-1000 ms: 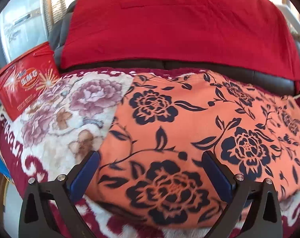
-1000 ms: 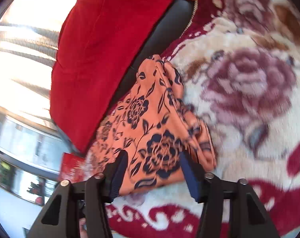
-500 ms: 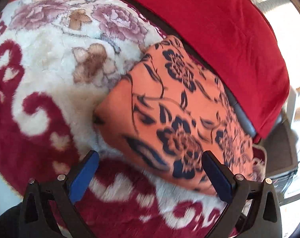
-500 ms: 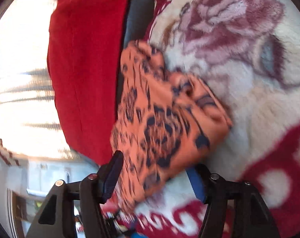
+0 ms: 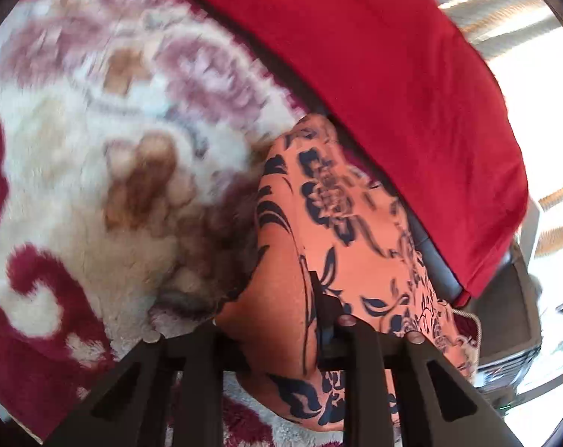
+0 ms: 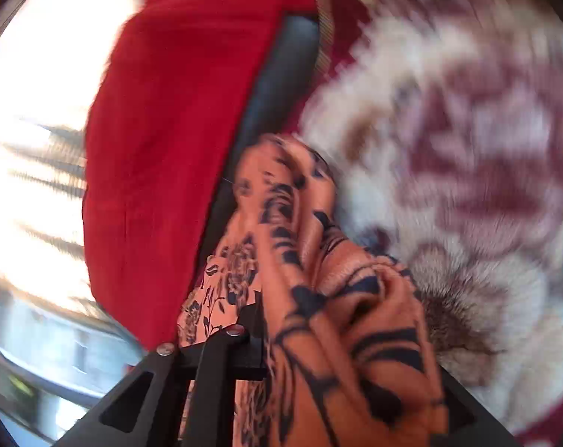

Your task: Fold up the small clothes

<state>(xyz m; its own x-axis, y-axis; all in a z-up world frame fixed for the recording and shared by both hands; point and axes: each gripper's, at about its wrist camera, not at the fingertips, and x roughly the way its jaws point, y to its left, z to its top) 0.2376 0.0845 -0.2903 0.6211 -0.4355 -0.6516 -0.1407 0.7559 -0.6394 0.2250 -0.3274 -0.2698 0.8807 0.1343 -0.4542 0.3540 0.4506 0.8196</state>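
Cloth bunched between both of your tongs: the left tongs (image 5: 277,320) were clenched on the near corner of the orange floral garment (image 5: 341,223), and the right tongs (image 6: 341,339) were clenched on a thick gathered fold of it (image 6: 318,279). It stretched away across the plush rose-patterned blanket (image 5: 76,156), its far edge against the dark seat back under the red cover (image 5: 356,56).

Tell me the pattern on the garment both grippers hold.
Orange garment with dark navy flowers and vines; clearest in the left wrist view.
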